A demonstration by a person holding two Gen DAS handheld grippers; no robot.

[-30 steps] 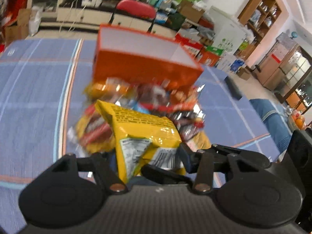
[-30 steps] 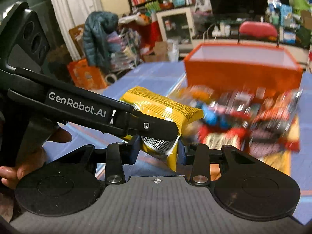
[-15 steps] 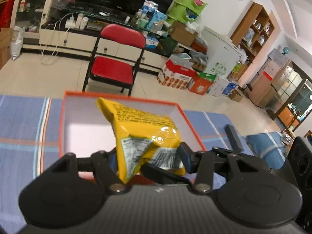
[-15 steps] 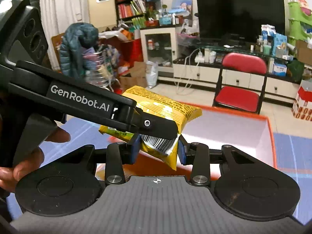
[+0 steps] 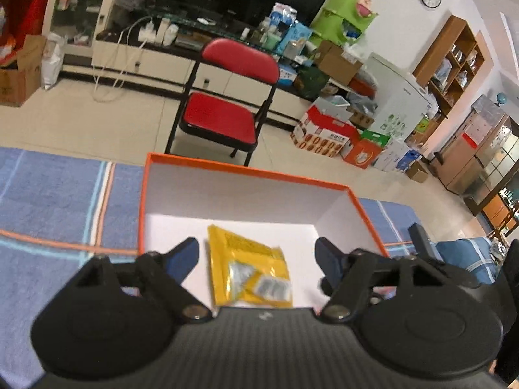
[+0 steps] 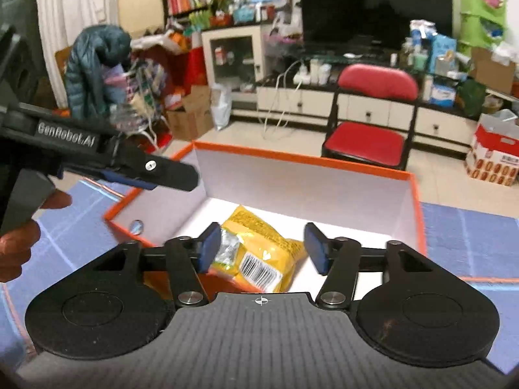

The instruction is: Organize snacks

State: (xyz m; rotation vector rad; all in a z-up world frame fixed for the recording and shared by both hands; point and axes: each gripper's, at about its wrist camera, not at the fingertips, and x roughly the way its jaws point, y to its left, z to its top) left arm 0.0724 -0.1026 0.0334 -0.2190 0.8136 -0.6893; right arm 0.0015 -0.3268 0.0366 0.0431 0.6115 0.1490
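The yellow snack bag lies on the white floor of the orange box, toward its near wall, and neither pair of jaws presses on it. The main risk, as I judge it, is that the bag gets dragged back out: in the right wrist view its crinkled silver end sits just beside the left pad of the right gripper, and if that hand pulls back low the pad could catch the foil and flip the bag over the near wall. A second risk is a knock on the box itself. It looks light, it stands on the blue striped cloth covering the surface, and the left gripper hangs over its near left corner, so a careless retreat could shove or tip it. The two tools are also close to each other, so they could clash. Both jaws are opening and stand about half wide; the bag shows between each pair but lies free below them. Both grippers point forward and slant downward into the box, side by side. In the right wrist view the left tool's finger reaches across the box's left wall, and the person's hand wraps its handle at the picture's left edge. A small round silvery thing lies in the box's left part; I cannot tell what it is.
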